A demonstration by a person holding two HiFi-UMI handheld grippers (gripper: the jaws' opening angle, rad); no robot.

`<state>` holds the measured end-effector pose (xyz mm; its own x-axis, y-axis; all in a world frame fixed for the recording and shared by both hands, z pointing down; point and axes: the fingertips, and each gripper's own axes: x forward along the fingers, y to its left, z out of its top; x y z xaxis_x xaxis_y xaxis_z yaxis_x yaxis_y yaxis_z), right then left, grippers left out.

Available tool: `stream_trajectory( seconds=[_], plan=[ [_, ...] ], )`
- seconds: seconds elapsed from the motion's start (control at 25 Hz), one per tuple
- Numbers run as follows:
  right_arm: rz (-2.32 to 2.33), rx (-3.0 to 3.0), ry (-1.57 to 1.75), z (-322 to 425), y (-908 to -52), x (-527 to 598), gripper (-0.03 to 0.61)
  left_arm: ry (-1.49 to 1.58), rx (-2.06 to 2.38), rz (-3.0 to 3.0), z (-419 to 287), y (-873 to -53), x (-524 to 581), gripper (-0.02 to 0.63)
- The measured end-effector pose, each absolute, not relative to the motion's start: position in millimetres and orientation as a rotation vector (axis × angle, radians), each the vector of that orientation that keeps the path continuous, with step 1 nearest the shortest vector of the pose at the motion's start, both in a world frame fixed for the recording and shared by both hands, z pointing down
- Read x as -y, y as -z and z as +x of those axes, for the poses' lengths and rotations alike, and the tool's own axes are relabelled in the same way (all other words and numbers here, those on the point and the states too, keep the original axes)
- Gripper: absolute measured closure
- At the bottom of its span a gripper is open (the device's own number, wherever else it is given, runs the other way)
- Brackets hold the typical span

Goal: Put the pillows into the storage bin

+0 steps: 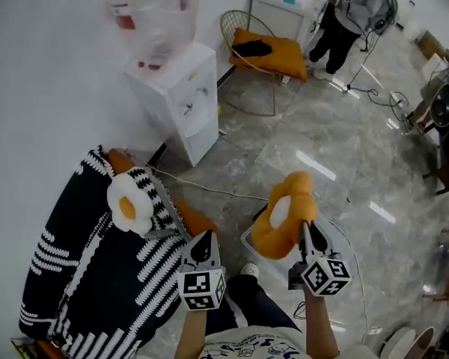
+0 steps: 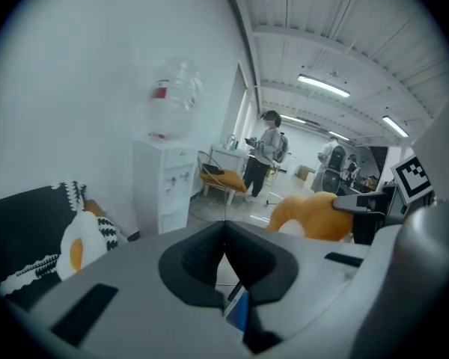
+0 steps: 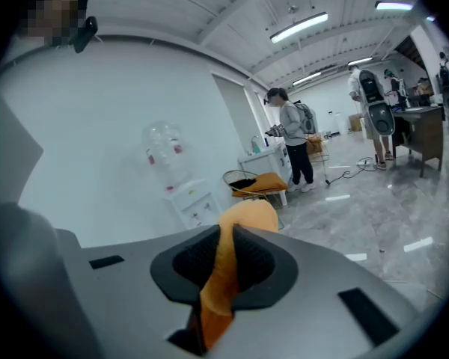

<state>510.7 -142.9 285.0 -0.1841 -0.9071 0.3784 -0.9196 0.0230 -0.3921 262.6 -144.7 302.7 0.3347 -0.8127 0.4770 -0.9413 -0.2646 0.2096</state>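
My right gripper is shut on an orange pillow with a white middle and holds it in the air. In the right gripper view its orange fabric is pinched between the pads. Below the pillow, the rim of a clear storage bin shows on the floor by my feet. A fried-egg pillow lies on the sofa with the black-and-white blanket, and also shows in the left gripper view. My left gripper hovers beside the sofa, shut with nothing between its pads.
A white water dispenser stands against the wall. Behind it is a wire chair with an orange cushion. A person stands at a white cabinet far back. A thin cable runs across the marble floor.
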Motion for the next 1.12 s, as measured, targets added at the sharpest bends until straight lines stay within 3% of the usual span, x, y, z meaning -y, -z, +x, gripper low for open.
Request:
stream_trajectory(
  seconds=[0.48, 1.12],
  plan=[
    [2.254, 1.885, -0.979, 667, -355, 91, 0.520, -0.528, 1.195, 2.373, 439, -331, 178, 0.601],
    [2.245, 1.465, -1.095, 741, -524, 63, 0.520, -0.811, 0.748, 2.482, 549, -452, 216, 0.601]
  ],
)
